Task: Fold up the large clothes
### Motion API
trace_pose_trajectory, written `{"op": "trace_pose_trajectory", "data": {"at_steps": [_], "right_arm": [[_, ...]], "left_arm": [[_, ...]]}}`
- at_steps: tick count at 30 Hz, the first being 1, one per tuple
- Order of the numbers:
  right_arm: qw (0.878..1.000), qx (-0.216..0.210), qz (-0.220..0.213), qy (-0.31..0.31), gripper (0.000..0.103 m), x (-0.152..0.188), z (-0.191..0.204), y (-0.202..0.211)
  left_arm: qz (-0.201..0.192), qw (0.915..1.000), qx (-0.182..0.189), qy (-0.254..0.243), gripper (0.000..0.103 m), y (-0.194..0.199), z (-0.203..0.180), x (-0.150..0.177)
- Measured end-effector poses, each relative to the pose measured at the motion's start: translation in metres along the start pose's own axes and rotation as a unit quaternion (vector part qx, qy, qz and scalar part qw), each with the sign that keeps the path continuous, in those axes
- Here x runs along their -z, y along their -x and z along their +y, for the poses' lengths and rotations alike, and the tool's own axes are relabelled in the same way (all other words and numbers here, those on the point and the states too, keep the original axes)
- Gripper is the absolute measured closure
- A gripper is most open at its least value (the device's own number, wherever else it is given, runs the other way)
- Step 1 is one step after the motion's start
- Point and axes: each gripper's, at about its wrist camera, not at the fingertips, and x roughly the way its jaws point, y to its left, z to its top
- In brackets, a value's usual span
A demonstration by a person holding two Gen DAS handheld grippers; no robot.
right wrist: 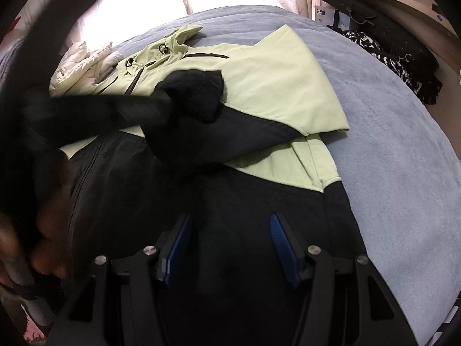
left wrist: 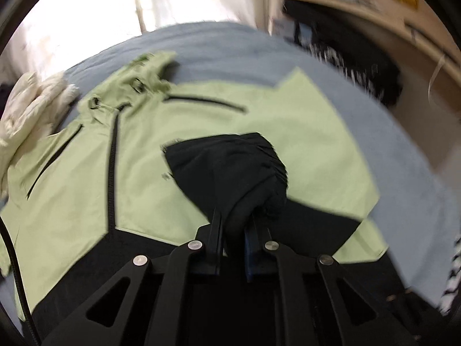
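A light green and black hooded jacket lies front up on a grey-blue bed, hood at the far left. My left gripper is shut on the black cuff of a sleeve, held over the jacket's chest. In the right wrist view the jacket shows with that sleeve drawn across it by the blurred left gripper. My right gripper is open and empty, its blue pads above the black lower part of the jacket.
A white padded garment lies at the far left of the bed, beside the hood. A black and white patterned cloth and a dark bag sit past the bed's right edge, under a wooden shelf. Bright curtains hang behind.
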Motion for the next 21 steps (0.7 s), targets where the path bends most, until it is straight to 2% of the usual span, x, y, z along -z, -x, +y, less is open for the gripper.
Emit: {"op": "trace_pose_trajectory", "data": {"at_steps": [4, 7, 9, 11, 13, 15, 17, 20, 21], "right_arm": [[1.000, 0.007, 0.002, 0.002, 0.046, 0.000, 0.003, 0.000], [1.000, 0.006, 0.003, 0.000, 0.046, 0.001, 0.004, 0.002], [1.000, 0.004, 0.004, 0.000, 0.046, 0.002, 0.005, 0.004], [1.000, -0.001, 0.009, 0.000, 0.046, 0.002, 0.007, 0.006], [1.000, -0.012, 0.011, -0.003, 0.046, -0.001, 0.008, 0.008], [1.000, -0.020, 0.013, -0.006, 0.046, -0.005, 0.009, 0.010], [0.999, -0.031, 0.012, -0.007, 0.046, -0.011, 0.012, 0.012], [0.999, -0.040, 0.008, 0.001, 0.046, -0.019, 0.021, 0.016], [0.999, -0.044, 0.007, 0.003, 0.046, -0.022, 0.023, 0.018]], "left_arm": [[-0.044, 0.9967, 0.016, 0.065, 0.094, 0.033, 0.048, -0.009], [-0.058, 0.9899, 0.010, 0.129, 0.093, 0.047, 0.103, -0.001], [-0.048, 0.9841, 0.007, 0.171, 0.091, 0.044, 0.142, 0.011], [-0.019, 0.9759, 0.002, 0.218, 0.090, 0.033, 0.184, 0.030], [0.002, 0.9699, -0.007, 0.243, 0.088, 0.025, 0.211, 0.046], [0.010, 0.9652, -0.006, 0.261, 0.080, 0.024, 0.230, 0.061], [0.007, 0.9613, 0.002, 0.275, 0.065, 0.028, 0.242, 0.071], [0.001, 0.9564, 0.032, 0.290, 0.045, 0.031, 0.253, 0.077], [0.000, 0.9550, 0.041, 0.294, 0.043, 0.031, 0.255, 0.077]]}}
